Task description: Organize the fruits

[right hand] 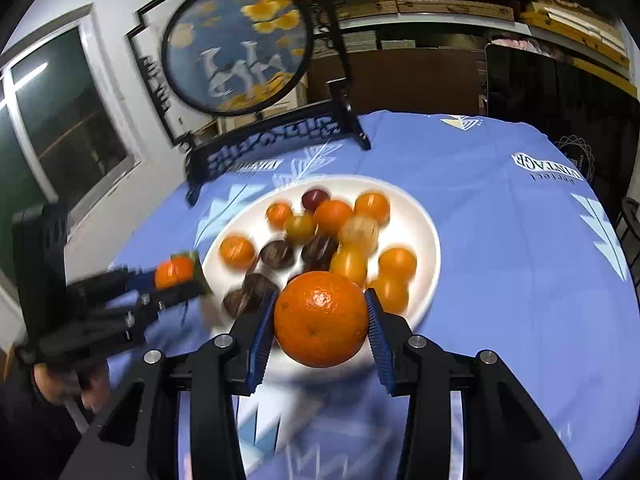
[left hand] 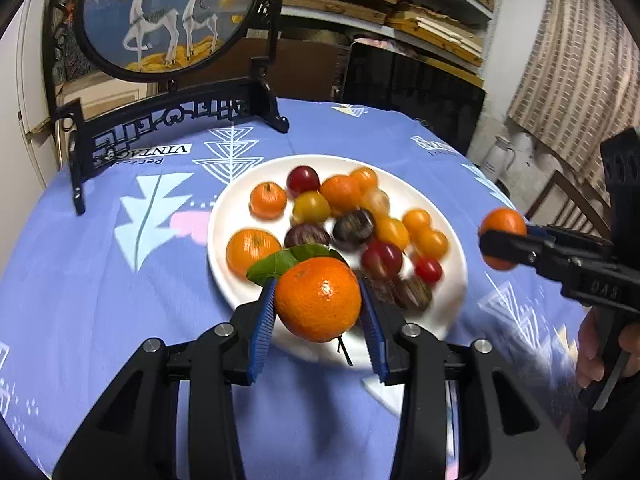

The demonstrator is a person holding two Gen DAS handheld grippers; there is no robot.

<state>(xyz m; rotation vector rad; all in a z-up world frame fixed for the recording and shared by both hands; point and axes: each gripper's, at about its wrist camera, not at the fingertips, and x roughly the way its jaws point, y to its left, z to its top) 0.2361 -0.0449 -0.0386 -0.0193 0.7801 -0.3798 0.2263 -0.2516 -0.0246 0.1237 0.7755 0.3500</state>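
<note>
Worktop (left hand: 100, 280) first, draped in a blue patterned cloth, with a dark ornamental stand (left hand: 160, 80) holding a round deer painting at the back. On the cloth sits a white plate (left hand: 218, 240), loaded with small oranges, red and yellow cherry tomatoes and dark chestnut-like pieces, all mixed together. Now the tools: the left tool (left hand: 318, 300) is clamped on a leafy mandarin (left hand: 318, 300), carrying it above the plate's near rim. The right tool (right hand: 320, 318) is gripping a plain orange (right hand: 320, 318) the same way, off the plate. So two oranges are lifted and placed nowhere yet; I'd judge the sorting barely begun, with nearly the whole pile left to separate.
</note>
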